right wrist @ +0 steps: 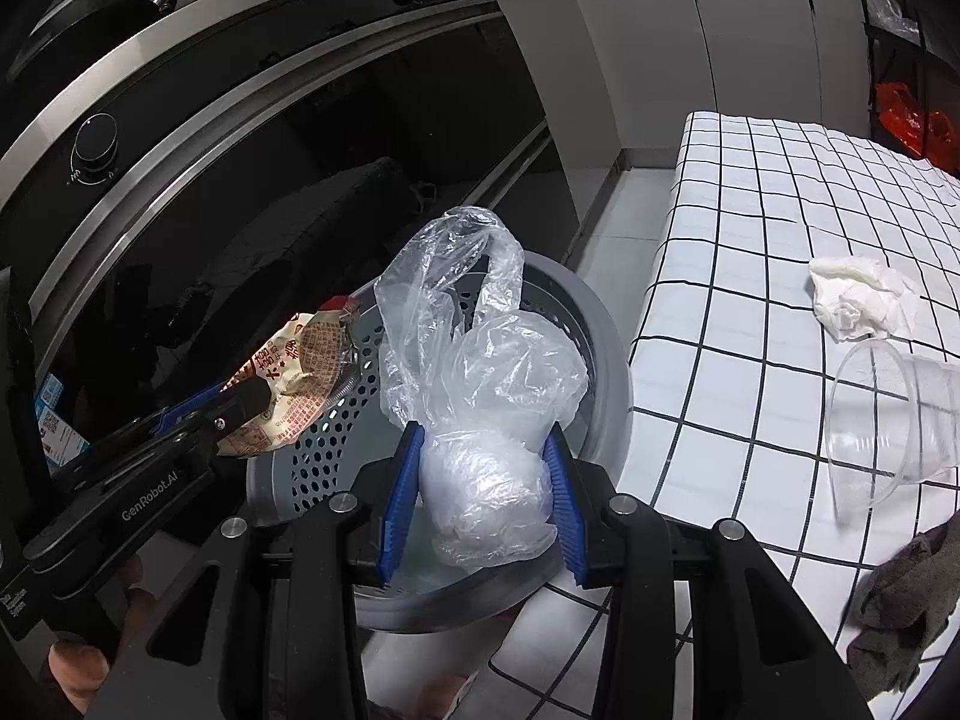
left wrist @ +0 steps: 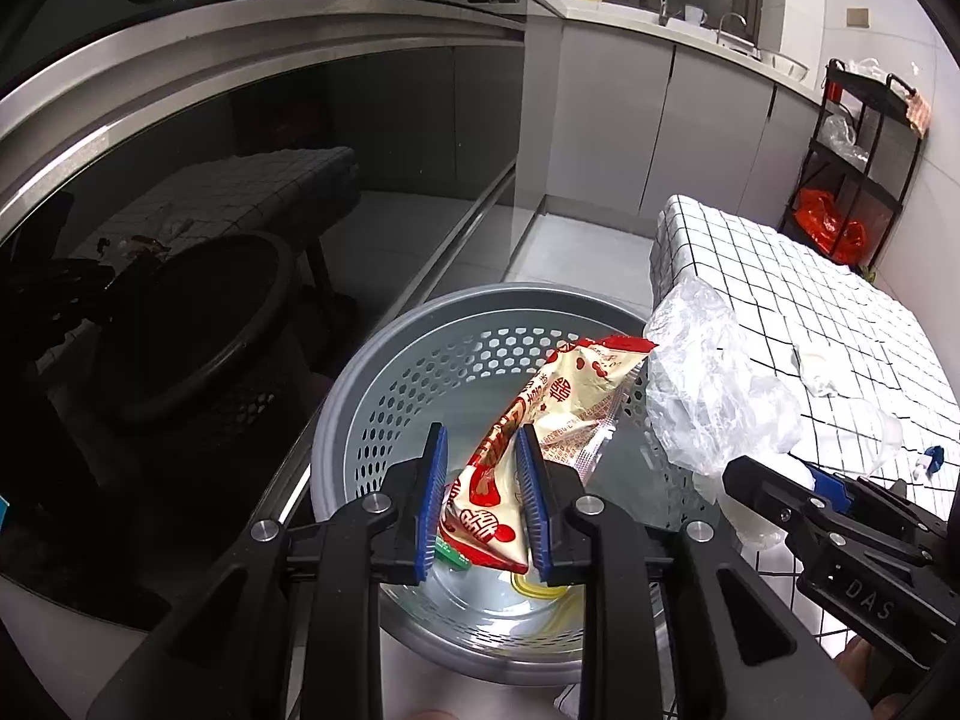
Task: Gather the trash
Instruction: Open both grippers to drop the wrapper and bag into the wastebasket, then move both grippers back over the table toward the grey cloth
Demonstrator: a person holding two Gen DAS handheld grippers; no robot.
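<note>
Trash hangs over the grey perforated bin in both grippers, presumably so each piece can drop straight in. At lower centre of the left wrist view, the left gripper is clamped on a red-and-cream snack wrapper, its loose end reaching over the bin's mouth. The right gripper pinches a crumpled clear plastic bag above the near rim. Something yellow lies at the bin's bottom, too hidden to name. At right, the grid-patterned tablecloth bears a crumpled tissue and a tipped clear plastic cup. A glossy black oven front fills the upper left.
</note>
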